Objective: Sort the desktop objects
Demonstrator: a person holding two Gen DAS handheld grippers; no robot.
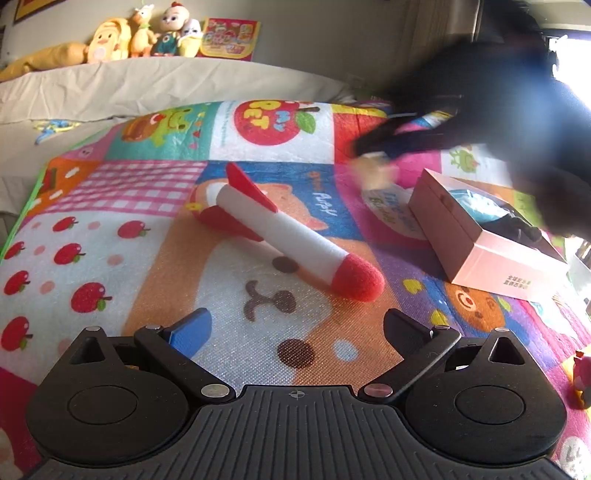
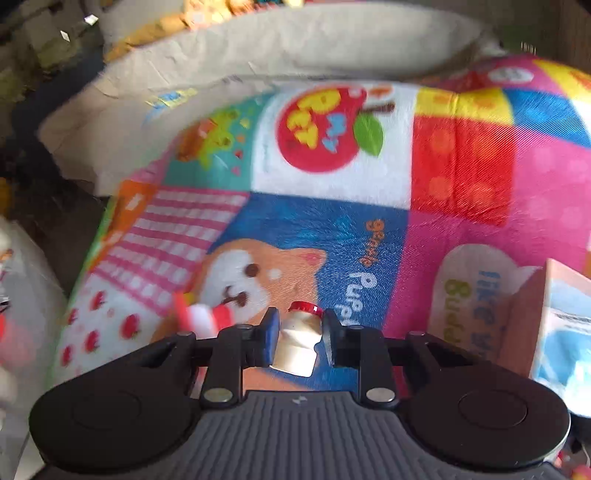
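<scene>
Left gripper (image 1: pixel 295 328): its two fingers stand wide apart and hold nothing; they hover above the colourful play mat (image 1: pixel 110 229), touching no object.
Left fingers (image 1: pixel 192 330): one has a blue pad on its inner face, the other shows only black from this side.
Right gripper (image 2: pixel 297 338): its two fingers are clenched on a small drink bottle (image 2: pixel 297 345), one pad against each side of the white body.
Drink bottle: one, white with a red cap; it is tilted between the pads and lifted above the mat, over the printed puppy face.
Right gripper in the left view (image 1: pixel 380 147): only a dark blurred form over the far right part of the mat; the bottle there is too blurred to make out.
Toy rocket (image 1: pixel 291 232): one, foam, white body with red nose and red fins; it lies on its side on the mat, just ahead of the left gripper, nose toward the camera.
Pink box (image 1: pixel 480 240): one, lying flat on the mat to the right of the rocket, apart from it; a dark item is inside.
Plush toys (image 1: pixel 144 33): about four, in a row on the far ledge behind the grey sheet (image 1: pixel 166 85).
Small pink figure (image 1: pixel 583 376): one, at the right edge of the mat, partly cut off.
</scene>
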